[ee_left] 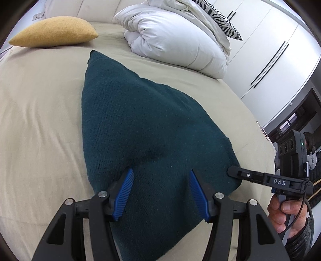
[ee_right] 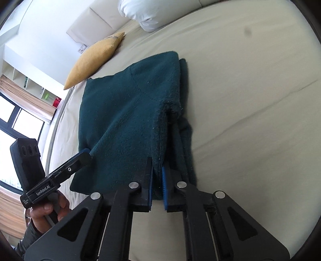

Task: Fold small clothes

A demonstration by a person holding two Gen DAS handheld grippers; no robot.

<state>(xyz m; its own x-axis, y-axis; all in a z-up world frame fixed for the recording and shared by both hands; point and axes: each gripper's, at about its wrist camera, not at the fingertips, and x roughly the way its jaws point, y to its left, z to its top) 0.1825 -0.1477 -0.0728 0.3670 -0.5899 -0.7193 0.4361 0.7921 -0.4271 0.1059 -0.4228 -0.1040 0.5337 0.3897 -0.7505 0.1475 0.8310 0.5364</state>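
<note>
A dark teal knit garment lies partly folded on the beige bed; it also shows in the right wrist view. My left gripper is open, its blue pads spread over the garment's near part, touching the cloth. In the right wrist view the left gripper meets the garment's left edge. My right gripper is shut on the garment's near edge, a fold of cloth pinched between the pads. In the left wrist view the right gripper grips the garment's right corner.
A mustard cushion lies at the head of the bed. A white duvet with a zebra-print pillow is bunched at the back right. White wardrobe doors stand to the right. Bare beige sheet lies right of the garment.
</note>
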